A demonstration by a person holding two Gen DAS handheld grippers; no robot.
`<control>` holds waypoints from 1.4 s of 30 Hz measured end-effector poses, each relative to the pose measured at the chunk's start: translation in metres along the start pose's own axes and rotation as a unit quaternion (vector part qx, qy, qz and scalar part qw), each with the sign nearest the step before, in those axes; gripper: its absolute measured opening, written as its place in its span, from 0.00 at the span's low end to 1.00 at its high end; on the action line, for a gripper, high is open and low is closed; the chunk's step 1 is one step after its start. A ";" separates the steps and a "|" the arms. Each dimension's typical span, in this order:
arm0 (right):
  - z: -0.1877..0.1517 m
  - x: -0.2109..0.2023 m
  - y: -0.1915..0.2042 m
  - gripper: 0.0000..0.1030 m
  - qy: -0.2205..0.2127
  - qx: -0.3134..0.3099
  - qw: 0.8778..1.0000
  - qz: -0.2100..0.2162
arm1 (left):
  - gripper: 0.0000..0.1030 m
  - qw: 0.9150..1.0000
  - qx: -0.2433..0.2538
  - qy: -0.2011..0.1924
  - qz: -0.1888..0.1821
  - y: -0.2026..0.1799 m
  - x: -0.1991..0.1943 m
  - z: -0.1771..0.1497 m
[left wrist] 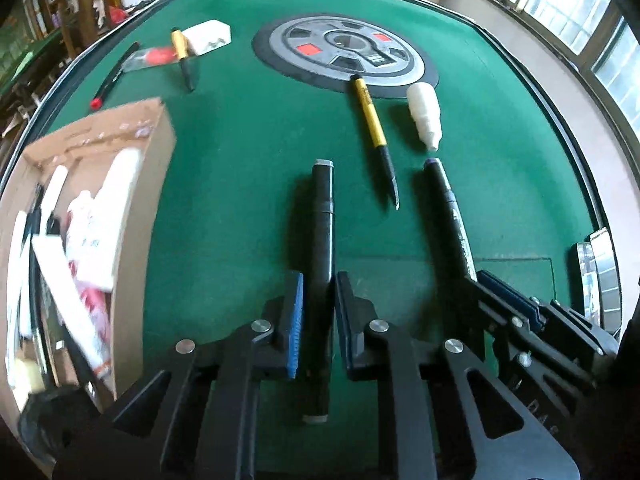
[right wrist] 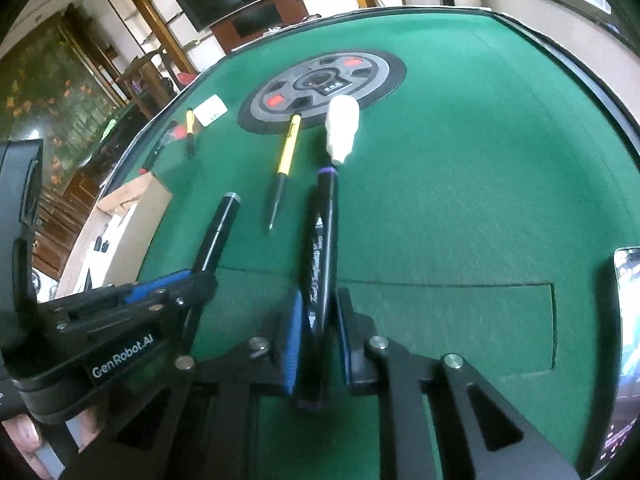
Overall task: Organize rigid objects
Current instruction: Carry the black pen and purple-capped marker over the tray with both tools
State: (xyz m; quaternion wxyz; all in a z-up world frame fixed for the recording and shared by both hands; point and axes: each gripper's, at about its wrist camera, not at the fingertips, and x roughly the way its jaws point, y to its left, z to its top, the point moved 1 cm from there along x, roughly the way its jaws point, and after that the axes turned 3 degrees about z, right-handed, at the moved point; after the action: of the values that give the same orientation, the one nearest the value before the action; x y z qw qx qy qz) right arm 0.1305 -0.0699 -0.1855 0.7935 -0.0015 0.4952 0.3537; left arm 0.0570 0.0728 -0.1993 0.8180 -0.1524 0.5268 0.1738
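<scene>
- Between the blue pads of the left claw (left wrist: 318, 316) lies a black marker with a grey cap (left wrist: 322, 240), its barrel running straight ahead along the fingers; the pads sit close on both sides of it, clamped on the marker.
- Likewise the right claw (right wrist: 316, 334) is clamped on a black marker with a purple end (right wrist: 322, 256), white lettering showing along its barrel, the purple end pointing forward.
- Both claws sit side by side low over the green felt desk (right wrist: 460, 208), each one visible at the edge of the other's view.
- Just ahead of the right claw's marker tip lies a white ribbed plastic piece (right wrist: 340, 130), nearly touching the purple end.
- Ahead and slightly left of the right claw lies a yellow-and-black pen (right wrist: 286, 168), its tip toward the claws.
- Beyond both lies a round grey-and-black disc with 2 red patches (left wrist: 346, 54), set in the desk's middle.
- Left of the left claw stands an open cardboard box (left wrist: 148, 184) holding white and red packages.
- Far ahead and left of the left claw lie a gold-and-black pen (left wrist: 182, 56), a small white box (left wrist: 210, 36), a red item in a clear wrapper (left wrist: 154, 58) and a thin black stick with a red end (left wrist: 114, 76).
- To the right of the right claw, at the desk's edge, lies a phone (right wrist: 624, 360).
</scene>
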 end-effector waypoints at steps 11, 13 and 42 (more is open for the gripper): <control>-0.011 -0.004 0.006 0.15 -0.007 0.022 1.000 0.007 | 0.14 0.999 -0.010 0.000 -0.039 0.009 -0.006 -0.018; -0.011 -0.003 0.004 0.15 -0.006 0.034 0.999 0.016 | 0.14 0.999 -0.022 -0.005 -0.048 0.011 -0.005 -0.017; -0.018 -0.032 0.025 0.14 -0.024 0.071 0.988 0.139 | 0.14 0.996 -0.055 -0.046 -0.052 0.033 -0.062 -0.035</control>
State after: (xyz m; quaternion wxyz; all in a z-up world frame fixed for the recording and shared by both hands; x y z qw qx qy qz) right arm 0.0941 -0.0756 -0.1610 0.7466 0.1317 0.4952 0.4244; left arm -0.0102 0.0795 -0.1588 0.8393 -0.2167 0.4699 0.1667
